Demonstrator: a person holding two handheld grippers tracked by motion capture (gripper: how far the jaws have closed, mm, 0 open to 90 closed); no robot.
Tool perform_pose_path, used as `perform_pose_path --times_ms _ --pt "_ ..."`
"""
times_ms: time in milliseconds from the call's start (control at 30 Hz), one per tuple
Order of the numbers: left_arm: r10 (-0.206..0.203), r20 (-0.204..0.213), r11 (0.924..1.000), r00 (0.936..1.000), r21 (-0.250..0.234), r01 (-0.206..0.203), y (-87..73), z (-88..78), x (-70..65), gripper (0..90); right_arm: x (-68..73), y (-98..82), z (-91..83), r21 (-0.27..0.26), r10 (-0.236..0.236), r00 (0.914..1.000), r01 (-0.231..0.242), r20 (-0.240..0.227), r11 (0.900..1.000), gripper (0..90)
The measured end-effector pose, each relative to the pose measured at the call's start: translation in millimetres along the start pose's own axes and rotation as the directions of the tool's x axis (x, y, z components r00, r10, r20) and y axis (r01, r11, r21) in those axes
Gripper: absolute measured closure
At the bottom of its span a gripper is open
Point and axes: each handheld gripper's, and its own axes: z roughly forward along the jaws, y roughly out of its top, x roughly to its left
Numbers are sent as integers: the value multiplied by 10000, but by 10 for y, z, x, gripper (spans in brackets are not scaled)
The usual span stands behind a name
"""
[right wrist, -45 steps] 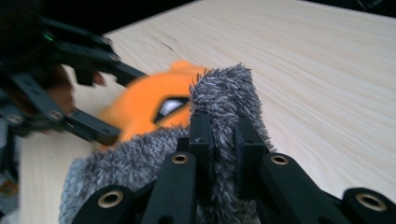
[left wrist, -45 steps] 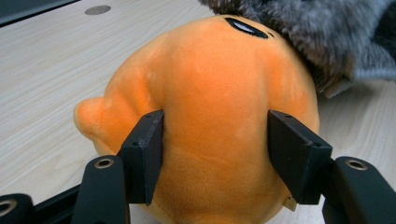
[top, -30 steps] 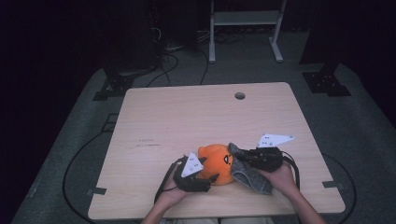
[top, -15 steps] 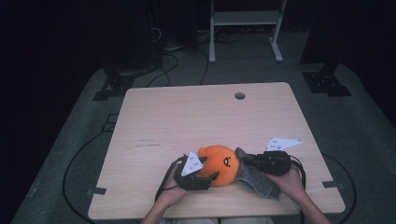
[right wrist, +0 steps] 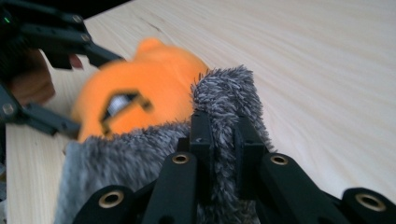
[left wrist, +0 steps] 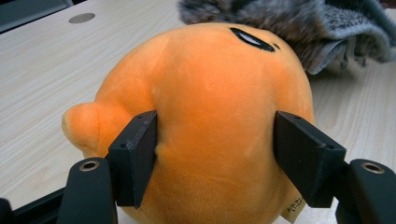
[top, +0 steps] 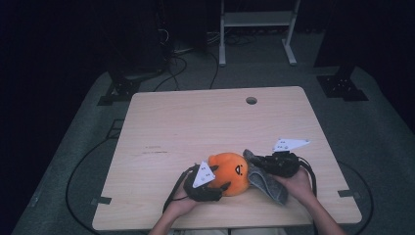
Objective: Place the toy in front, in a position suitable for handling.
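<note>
While the left gripper point(left wrist: 215, 154) squeezes the orange plush point(left wrist: 205, 116) to steady it, the right gripper point(right wrist: 224, 154) pinches the grey cloth point(right wrist: 140, 158), apparently to pull it over.

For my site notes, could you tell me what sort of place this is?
Probably a lab recording station: a light wooden table with a cable hole, black cables on grey carpet, and a white metal stand behind.

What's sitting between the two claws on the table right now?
The orange plush toy, squeezed by the left claw, and the grey furry cloth pinched by the right claw, per the high view.
</note>
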Motion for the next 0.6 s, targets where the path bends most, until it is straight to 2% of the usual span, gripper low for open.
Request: perform_pose_path --times_ms 67,200,267,333,367,400,433,533,600 --pt "-47 -20 10000 10000 26 47 5 7 12 319 37 -34 -71 -63 -106 9999 105 -48 9999 803" --pt "-277 -4 9996 9996 10 277 29 40 41 318 267 0 -184 -561 -899 9936 862 -680 9947 802" --pt "-313 -39 9995 9995 32 313 50 55 59 317 380 34 -147 -601 -1373 9869 1325 -845 9894 802" --pt "-67 40 10000 10000 23 67 88 30 77 297 423 57 -56 -321 -1689 9838 1673 -606 9854 802" --pt "-101 102 9999 9999 -42 102 106 6 96 267 402 59 -21 -291 -1679 9842 1665 -564 9856 802" --pt "-226 234 9996 9995 -157 230 128 -43 138 248 325 57 3 -511 -1387 9892 1362 -475 9894 802" --pt "-306 309 9992 9991 -255 313 131 -77 169 248 325 57 3 -511 -1387 9892 1362 -475 9894 802" --pt "-586 570 9975 9967 -351 607 85 -122 237 344 221 24 -3 -607 -1241 9923 1235 -65 9905 801" --pt "-719 519 9967 9961 -344 737 66 -100 250 423 142 -9 -14 -489 -1010 9949 1012 59 9937 801"
